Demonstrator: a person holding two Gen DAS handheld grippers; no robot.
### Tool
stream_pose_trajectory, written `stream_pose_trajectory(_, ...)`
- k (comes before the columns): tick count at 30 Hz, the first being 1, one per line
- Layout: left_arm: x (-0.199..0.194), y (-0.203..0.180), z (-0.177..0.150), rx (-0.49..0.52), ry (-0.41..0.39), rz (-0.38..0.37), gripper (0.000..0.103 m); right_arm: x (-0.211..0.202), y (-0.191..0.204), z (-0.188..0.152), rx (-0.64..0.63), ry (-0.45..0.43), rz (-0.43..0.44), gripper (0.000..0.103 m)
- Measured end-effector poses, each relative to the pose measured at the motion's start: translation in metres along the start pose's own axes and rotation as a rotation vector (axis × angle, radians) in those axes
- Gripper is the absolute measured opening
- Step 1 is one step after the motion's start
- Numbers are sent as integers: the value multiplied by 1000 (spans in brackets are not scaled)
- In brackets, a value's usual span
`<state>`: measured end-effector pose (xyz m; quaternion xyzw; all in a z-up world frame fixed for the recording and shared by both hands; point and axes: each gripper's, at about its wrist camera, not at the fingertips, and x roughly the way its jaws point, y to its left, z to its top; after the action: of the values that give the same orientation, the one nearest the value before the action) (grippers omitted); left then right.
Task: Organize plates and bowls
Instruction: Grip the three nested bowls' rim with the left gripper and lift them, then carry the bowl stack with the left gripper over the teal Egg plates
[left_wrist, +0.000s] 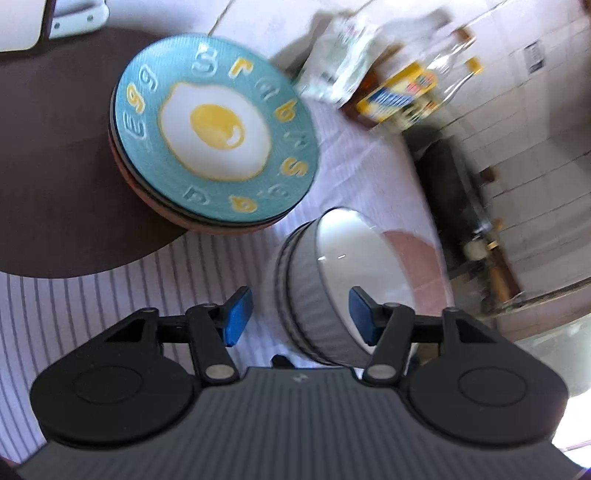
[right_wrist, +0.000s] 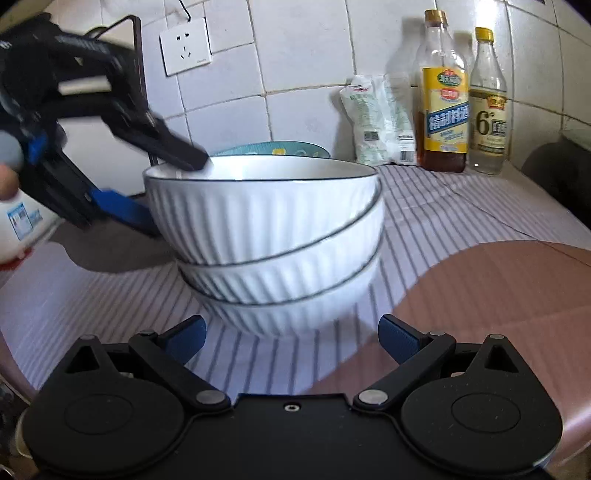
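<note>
A stack of three white ribbed bowls (right_wrist: 266, 236) stands on the striped cloth. In the left wrist view the stack (left_wrist: 317, 295) sits between my left gripper's open fingers. My left gripper (left_wrist: 301, 317) straddles the top bowl's rim, one finger inside and one outside, as the right wrist view (right_wrist: 155, 177) shows. My right gripper (right_wrist: 291, 338) is open and empty, low in front of the stack. A stack of plates topped by a teal egg plate (left_wrist: 214, 129) lies behind the bowls; its rim also shows in the right wrist view (right_wrist: 273, 149).
Two bottles (right_wrist: 443, 99) and a white packet (right_wrist: 380, 122) stand against the tiled wall at the back right. A brown mat (left_wrist: 55, 166) lies under the plates. A pink mat (right_wrist: 480, 295) lies to the right of the bowls. A wall socket (right_wrist: 186, 46) is behind.
</note>
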<state>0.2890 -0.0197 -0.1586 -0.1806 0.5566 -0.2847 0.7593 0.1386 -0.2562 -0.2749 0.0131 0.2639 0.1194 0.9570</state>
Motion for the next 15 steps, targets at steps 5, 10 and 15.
stream_pose_trajectory(5,6,-14,2,114,10,55,38,10,-2,7,-30,-3,18,101)
stream_pose_trajectory(10,14,-9,7,107,10,48,38,16,-3,7,-48,-23,35,100)
stream_pose_trajectory(15,31,6,8,39,58,-4,36,16,-2,7,-60,-47,32,101)
